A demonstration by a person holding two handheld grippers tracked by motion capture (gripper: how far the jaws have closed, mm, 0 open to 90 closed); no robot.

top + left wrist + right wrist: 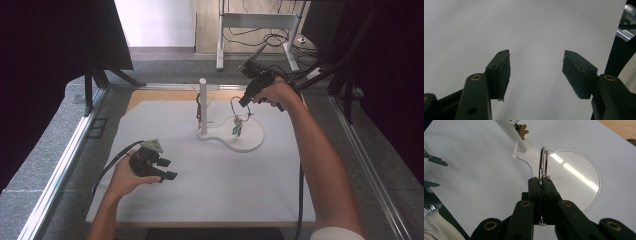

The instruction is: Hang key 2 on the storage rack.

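Your right gripper (541, 181) was clamped on the key ring (543, 162), held above the stand's round base (584, 177) near the white post (203, 105). The ring stood edge-on, keys (236, 127) hanging straight down. Next, I judge, you needed to hook it on a peg. Your left gripper (536, 72) rested open, empty.
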